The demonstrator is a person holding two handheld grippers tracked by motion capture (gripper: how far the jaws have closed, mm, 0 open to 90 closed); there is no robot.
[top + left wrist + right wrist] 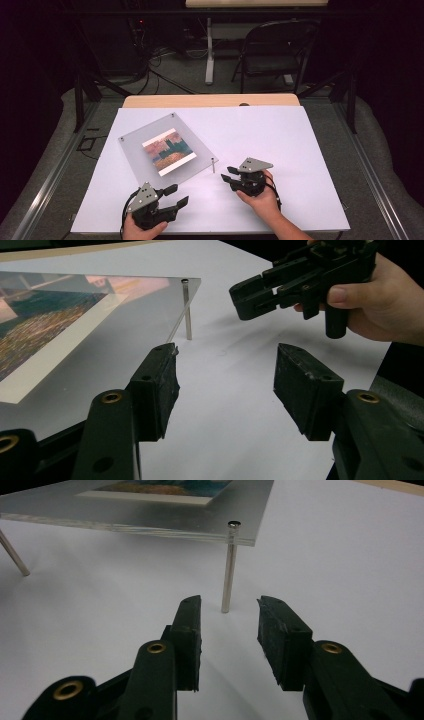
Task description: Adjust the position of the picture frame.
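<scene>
On the white sheet point(280, 150) that covers the table, a clear panel point(195, 150) stands raised on thin metal posts, left of centre. It is turned diagonally to the table edges, one corner toward the far side and one toward the person. A printed picture point(169, 151) lies under or on the panel; its long axis runs from the near-left toward the far-right in the high view. The print shows blurred orange, teal and pink areas; its subject cannot be made out, and no writing or label can be read anywhere.

One post point(229, 567) stands upright at the panel's right corner, its head flush in the panel. In the right gripper view, a second post at the left edge is cut off and appears tilted. The panel's far corners are cut off in both gripper views.

Left gripper point(172, 196): held near the front edge, jaws released and wide apart, nothing between them, pointing toward the panel's near edge.

Right gripper point(230, 176): held by a hand point(262, 196), jaws parted with a narrower gap, empty, aimed at the upright post just ahead, not touching it.

Behind the table, a dark folding chair point(275, 50) stands in dim surroundings.
</scene>
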